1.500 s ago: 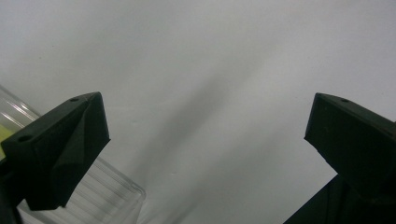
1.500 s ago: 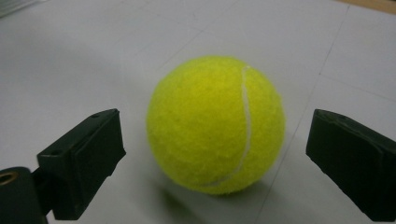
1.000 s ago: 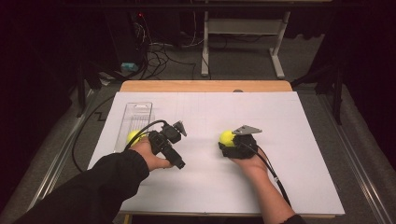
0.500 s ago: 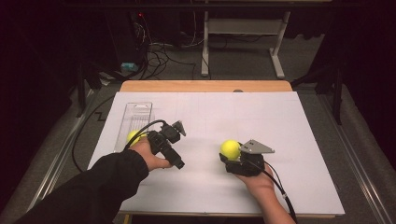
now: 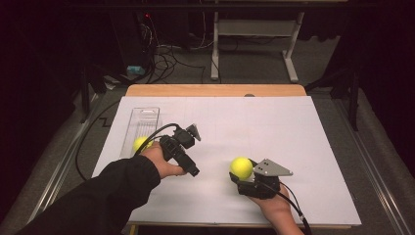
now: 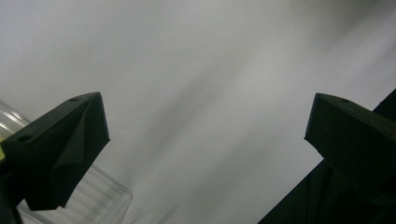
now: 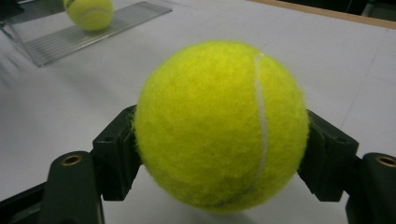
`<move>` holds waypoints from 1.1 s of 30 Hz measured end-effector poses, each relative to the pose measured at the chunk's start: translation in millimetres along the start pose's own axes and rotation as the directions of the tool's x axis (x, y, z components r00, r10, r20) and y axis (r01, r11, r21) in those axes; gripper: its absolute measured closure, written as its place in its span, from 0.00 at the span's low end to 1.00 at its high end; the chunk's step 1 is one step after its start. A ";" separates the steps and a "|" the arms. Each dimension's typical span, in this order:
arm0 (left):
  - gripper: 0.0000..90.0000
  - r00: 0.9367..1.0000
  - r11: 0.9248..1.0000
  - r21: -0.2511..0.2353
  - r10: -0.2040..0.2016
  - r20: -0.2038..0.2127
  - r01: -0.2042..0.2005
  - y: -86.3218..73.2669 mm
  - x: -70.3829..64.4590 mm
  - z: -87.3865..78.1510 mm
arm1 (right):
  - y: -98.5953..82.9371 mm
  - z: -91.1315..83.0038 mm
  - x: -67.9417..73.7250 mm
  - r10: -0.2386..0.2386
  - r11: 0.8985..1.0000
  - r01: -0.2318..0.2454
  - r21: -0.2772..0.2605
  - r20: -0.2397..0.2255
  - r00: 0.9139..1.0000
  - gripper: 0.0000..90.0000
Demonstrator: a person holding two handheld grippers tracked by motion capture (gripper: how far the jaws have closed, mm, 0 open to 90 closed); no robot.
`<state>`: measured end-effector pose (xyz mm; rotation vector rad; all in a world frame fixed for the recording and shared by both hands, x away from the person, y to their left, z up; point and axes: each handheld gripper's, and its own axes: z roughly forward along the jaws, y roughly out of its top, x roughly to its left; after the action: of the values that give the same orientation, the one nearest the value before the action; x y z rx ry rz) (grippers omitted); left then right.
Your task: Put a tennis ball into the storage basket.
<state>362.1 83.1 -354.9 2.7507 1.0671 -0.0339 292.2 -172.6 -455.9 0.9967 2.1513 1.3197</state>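
Tennis ball (image 7: 219,126) between right fingers (image 7: 114,158)

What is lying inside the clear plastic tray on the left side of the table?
One yellow tennis ball rests on the clear plastic tray, near its front end. In the high view the left gripper and the hand cover part of that end, so anything more there is hidden.
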 end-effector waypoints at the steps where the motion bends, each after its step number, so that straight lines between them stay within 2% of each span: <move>1: 0.01 1.000 1.000 0.000 0.004 0.006 -0.004 1.4 -1.6 -0.6 | 0.2 0.6 2.5 -0.006 1.000 0.006 -0.004 -0.009 1.000 0.29; 8: 0.01 1.000 1.000 0.008 0.023 0.017 -0.023 9.1 -9.8 -3.7 | 6.9 8.9 20.9 -0.030 0.999 0.028 -0.031 -0.062 0.998 0.29; 16: 0.01 0.999 1.000 -0.009 0.028 0.040 -0.027 14.4 -16.7 -8.6 | 9.8 18.7 39.2 -0.072 0.997 0.068 -0.040 -0.100 0.992 0.29; 21: 0.01 0.997 0.998 -0.002 0.056 0.054 -0.056 19.5 -23.8 -5.1 | 10.6 24.3 46.6 -0.080 0.996 0.075 -0.048 -0.117 0.990 0.29; 27: 0.01 0.994 0.998 0.007 0.069 0.081 -0.070 25.7 -33.1 2.6 | 11.6 28.2 52.6 -0.110 0.993 0.105 -0.049 -0.136 0.985 0.29; 31: 0.01 0.992 0.996 0.032 0.080 0.098 -0.083 29.8 -39.3 10.4 | 12.6 28.5 56.8 -0.105 0.993 0.098 -0.060 -0.129 0.986 0.29; 33: 0.02 0.991 0.996 0.036 0.081 0.107 -0.085 31.0 -41.5 15.0 | 13.5 28.4 57.3 -0.113 0.992 0.104 -0.070 -0.142 0.983 0.29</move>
<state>352.9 30.3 -360.7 2.7915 0.9338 -0.1879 278.7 -108.6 -456.3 0.7688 2.2215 1.4371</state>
